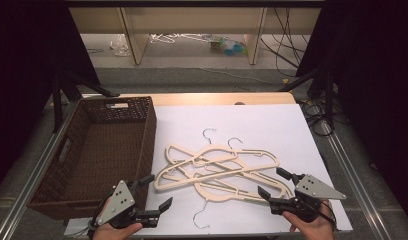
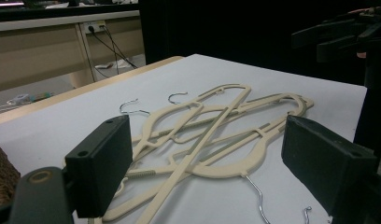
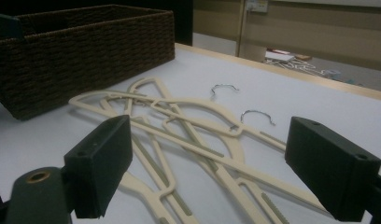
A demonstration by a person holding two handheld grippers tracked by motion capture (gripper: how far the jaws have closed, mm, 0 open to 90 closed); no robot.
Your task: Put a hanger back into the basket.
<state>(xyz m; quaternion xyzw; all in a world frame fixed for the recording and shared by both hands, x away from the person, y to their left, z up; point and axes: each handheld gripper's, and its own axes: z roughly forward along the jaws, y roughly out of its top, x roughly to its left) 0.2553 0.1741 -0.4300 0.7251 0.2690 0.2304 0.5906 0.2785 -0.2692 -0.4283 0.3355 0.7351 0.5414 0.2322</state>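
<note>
A tangled pile of cream plastic hangers [image 1: 219, 170] with metal hooks lies in the middle of the white table cover [image 1: 272, 125]. My left gripper [image 1: 159, 190] stands open at the pile's near left, between the pile and the basket, with nothing between its jaws. At the pile's near right my right gripper [image 1: 270, 181] is open too, its jaws just off the closest hanger's end. In the left gripper view the hangers [image 2: 212, 135] lie ahead of my open left gripper [image 2: 214, 168]. The right gripper view has the hangers [image 3: 179, 126] beyond my open right gripper [image 3: 221, 168].
A dark brown wicker basket [image 1: 148, 135] sits at the table's left with nothing in it, and appears as the basket [image 3: 86, 51] behind the hangers. The other gripper [image 2: 338, 32] shows at top right. Black curtains flank the table; cables and shelving lie beyond the far edge.
</note>
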